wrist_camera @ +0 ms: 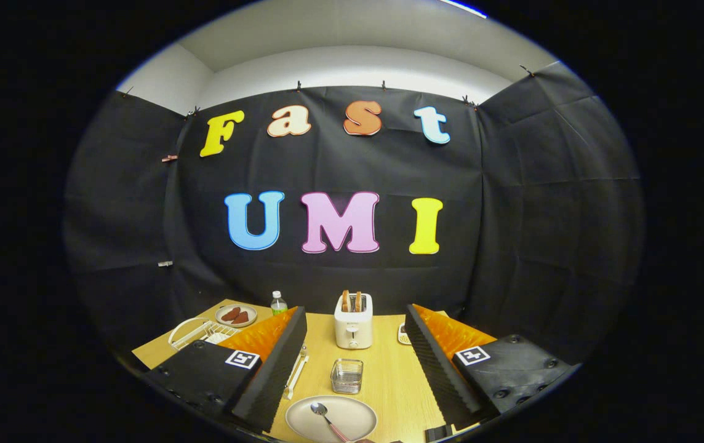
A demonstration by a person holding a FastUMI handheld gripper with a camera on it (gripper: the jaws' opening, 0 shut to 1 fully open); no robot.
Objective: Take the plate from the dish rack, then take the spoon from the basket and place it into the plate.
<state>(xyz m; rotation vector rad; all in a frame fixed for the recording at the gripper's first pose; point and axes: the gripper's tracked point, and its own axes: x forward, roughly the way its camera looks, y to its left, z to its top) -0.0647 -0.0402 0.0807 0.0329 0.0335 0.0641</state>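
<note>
A pale oval plate lies on the wooden table, low between my two fingers. In it rests a metal spoon with a pink handle, bowl toward the far side. Just beyond the plate stands a small wire basket. The white wire dish rack sits at the far left, partly behind the left finger. My gripper is open, raised above the table, with nothing between the fingers; the right finger stands wide of the plate.
A white toaster with two slices of bread stands at the table's back, straight ahead. A plate with brown food and a small bottle sit at the back left. White utensils lie beside the left finger. Black cloth walls enclose the table.
</note>
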